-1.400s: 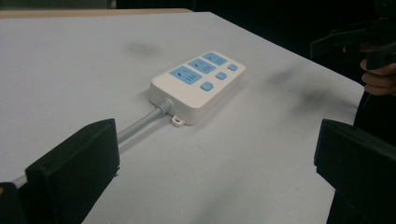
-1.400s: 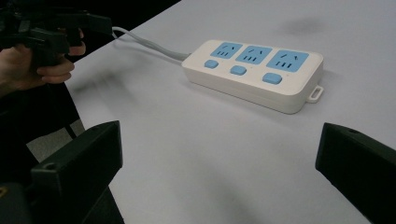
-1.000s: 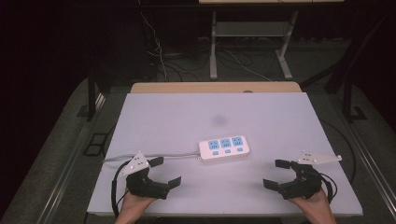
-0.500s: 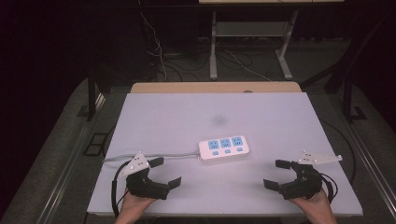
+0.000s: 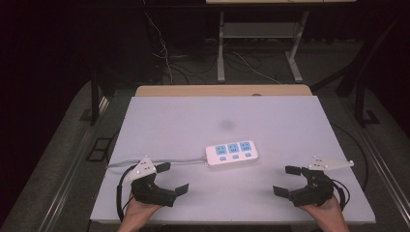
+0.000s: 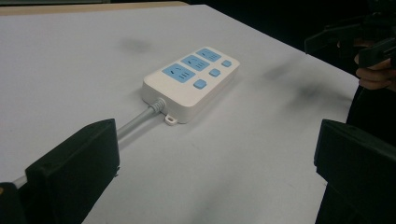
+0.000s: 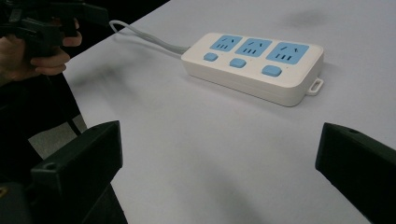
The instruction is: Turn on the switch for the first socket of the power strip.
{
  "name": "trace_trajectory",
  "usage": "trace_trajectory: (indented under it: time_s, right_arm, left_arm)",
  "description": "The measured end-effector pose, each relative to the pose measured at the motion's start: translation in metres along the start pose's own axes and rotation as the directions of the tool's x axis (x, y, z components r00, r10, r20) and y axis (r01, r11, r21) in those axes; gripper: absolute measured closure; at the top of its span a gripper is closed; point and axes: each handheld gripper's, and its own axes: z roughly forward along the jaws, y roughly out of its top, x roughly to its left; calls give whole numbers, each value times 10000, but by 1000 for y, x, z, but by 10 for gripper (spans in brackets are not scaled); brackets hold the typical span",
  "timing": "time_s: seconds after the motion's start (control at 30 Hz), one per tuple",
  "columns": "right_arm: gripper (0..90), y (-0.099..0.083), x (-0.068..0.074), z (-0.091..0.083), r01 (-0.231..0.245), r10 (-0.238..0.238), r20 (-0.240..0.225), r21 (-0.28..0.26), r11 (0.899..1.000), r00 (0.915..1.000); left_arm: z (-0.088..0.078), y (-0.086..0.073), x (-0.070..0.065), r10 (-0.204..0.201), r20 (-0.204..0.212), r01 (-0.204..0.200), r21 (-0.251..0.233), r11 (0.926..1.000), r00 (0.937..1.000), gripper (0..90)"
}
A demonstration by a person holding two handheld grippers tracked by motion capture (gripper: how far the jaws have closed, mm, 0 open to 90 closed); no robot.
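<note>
White plastic power strip (image 5: 231, 153) with three blue sockets lies flat near the middle of the pale grey table (image 5: 270, 116) in the high view, its grey cord (image 5: 159, 162) running left. Left gripper (image 5: 171, 178) and right gripper (image 5: 286, 180) sit at the near edge, jaws spread, holding nothing. From the left gripper view, the strip lies ahead between the parted jaws. From the right gripper view, the strip lies ahead, the left gripper far left.
</note>
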Motion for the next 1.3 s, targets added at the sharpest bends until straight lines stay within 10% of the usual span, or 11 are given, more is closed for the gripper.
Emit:
trace_trajectory:
  time_s: [1.3]
  right_arm:
    - [2, -2, 0, 0, -27, 28, -22, 209, 9998, 10000]
  left_arm:
    - [20, 41, 2, 558, 591, -627, 1223, 9905, 9967, 0]
